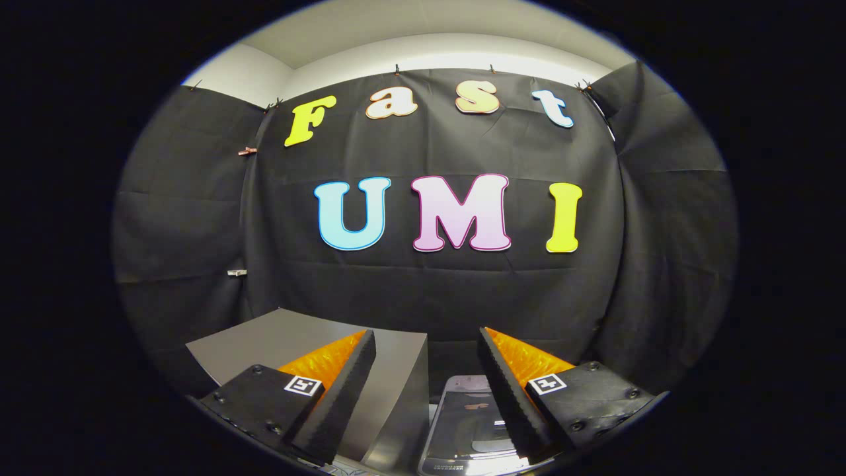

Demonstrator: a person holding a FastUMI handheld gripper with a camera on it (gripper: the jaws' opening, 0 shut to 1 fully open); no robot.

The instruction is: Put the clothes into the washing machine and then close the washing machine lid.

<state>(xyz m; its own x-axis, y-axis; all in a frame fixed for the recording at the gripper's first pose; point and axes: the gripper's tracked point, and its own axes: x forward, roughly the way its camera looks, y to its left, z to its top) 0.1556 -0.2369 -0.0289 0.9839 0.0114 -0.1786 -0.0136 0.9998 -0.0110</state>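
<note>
Gripper: the gripper (426, 344) is seen from its own camera, held level and aimed at the black cloth wall (436, 291) of the booth.
Fingers: the two fingers are spread wide apart, with nothing clamped between them — the left fingertip (360, 350) at about 7 o'clock of the round view, the right at about 5 o'clock.
Washing machine: a grey, flat-topped box, taken to be the washing machine (291, 334), is seen low in the scene at about 7 o'clock; its top surface passes under and beyond the left finger, and its front corner edge falls in the gap between the fingers.
Lid: a glossy, dark rounded panel (466, 413) is seen at 6 o'clock, just inside the right finger and below the gap — possibly the machine's lid or door, though the distortion at this low part of the view leaves that uncertain.
Wall: the cloth is pinned up by small clips (248, 151) at 10 o'clock, with a pale ceiling (423, 26) at 12 o'clock.
</note>
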